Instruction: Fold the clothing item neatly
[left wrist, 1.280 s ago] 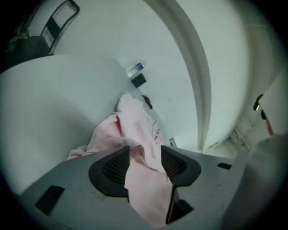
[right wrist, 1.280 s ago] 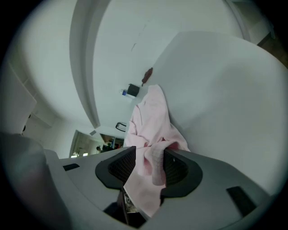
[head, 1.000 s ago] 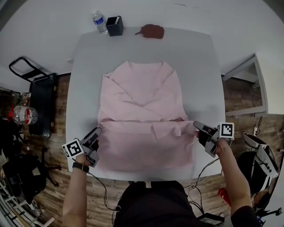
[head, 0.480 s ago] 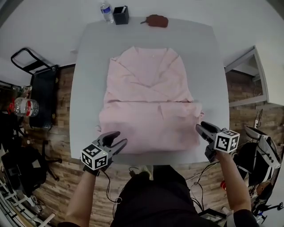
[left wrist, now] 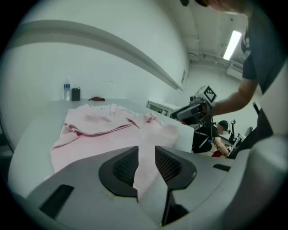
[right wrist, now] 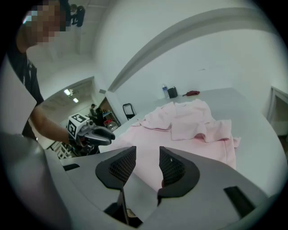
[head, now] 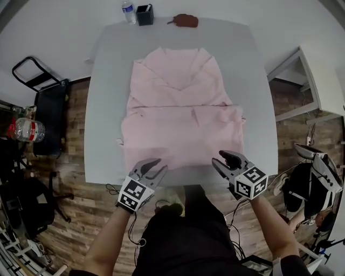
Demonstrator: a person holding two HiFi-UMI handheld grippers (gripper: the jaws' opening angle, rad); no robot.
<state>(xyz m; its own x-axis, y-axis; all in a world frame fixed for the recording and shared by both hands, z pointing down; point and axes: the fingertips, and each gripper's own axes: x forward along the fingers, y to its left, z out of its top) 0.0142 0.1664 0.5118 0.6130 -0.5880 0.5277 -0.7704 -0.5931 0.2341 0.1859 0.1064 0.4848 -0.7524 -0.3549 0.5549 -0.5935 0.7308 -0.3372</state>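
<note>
A pink garment (head: pixel 180 108) lies spread on the grey table (head: pixel 108 108), its sleeves folded inward and its bottom hem toward me. My left gripper (head: pixel 152 167) is at the hem's near left. Its jaws are closing, with pink cloth showing in the narrow gap (left wrist: pixel 146 155); the pads do not visibly press on it. My right gripper (head: pixel 226 160) stands open at the hem's near right, with the garment (right wrist: pixel 189 121) lying ahead of its jaws (right wrist: pixel 147 155). Each gripper view shows the other gripper across the hem.
At the table's far edge stand a water bottle (head: pixel 128 11), a black box (head: pixel 144 14) and a reddish-brown item (head: pixel 186 21). A black cart (head: pixel 48 118) is on the floor at the left, and a white cabinet (head: pixel 318 81) at the right.
Both grippers have left the garment's side edges and come inward to the near hem at the table's front edge. The left jaws stand narrower than before.
</note>
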